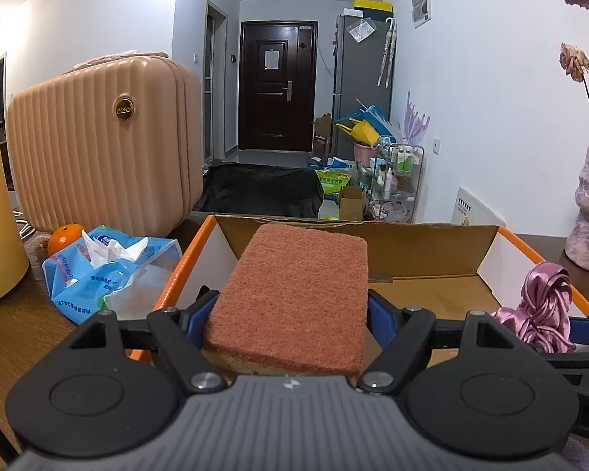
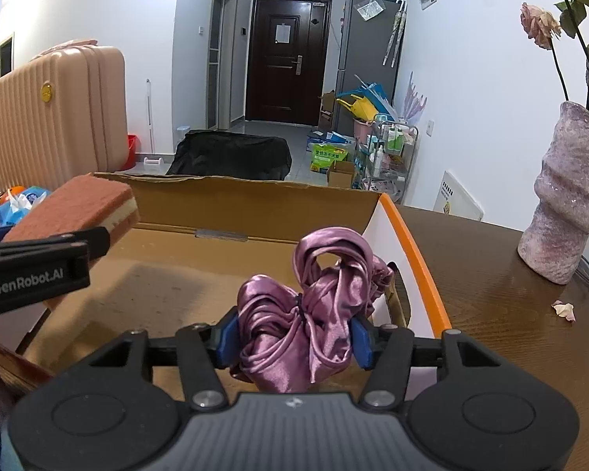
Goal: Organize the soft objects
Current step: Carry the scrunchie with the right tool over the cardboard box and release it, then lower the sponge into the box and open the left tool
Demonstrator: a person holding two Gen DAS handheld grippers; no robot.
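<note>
A rust-red scouring sponge [image 1: 294,294] with a yellow underside sits between the blue pads of my left gripper [image 1: 288,316], which is shut on it above the left part of an open cardboard box with an orange rim [image 1: 184,271]. From the right wrist view the sponge [image 2: 74,204] hangs clear of the box floor [image 2: 157,274]. My right gripper [image 2: 294,337] is shut on a knotted purple satin cloth [image 2: 314,298] inside the box by its right wall [image 2: 416,251]. The cloth [image 1: 542,306] also shows at the right in the left wrist view.
The box stands on a dark wooden table [image 2: 491,282]. Left of it lie a blue tissue pack [image 1: 98,274], an orange [image 1: 64,237] and a pink suitcase [image 1: 102,145]. A mauve vase with dried roses [image 2: 569,196] stands to the right, with fallen petals [image 2: 565,310] near it.
</note>
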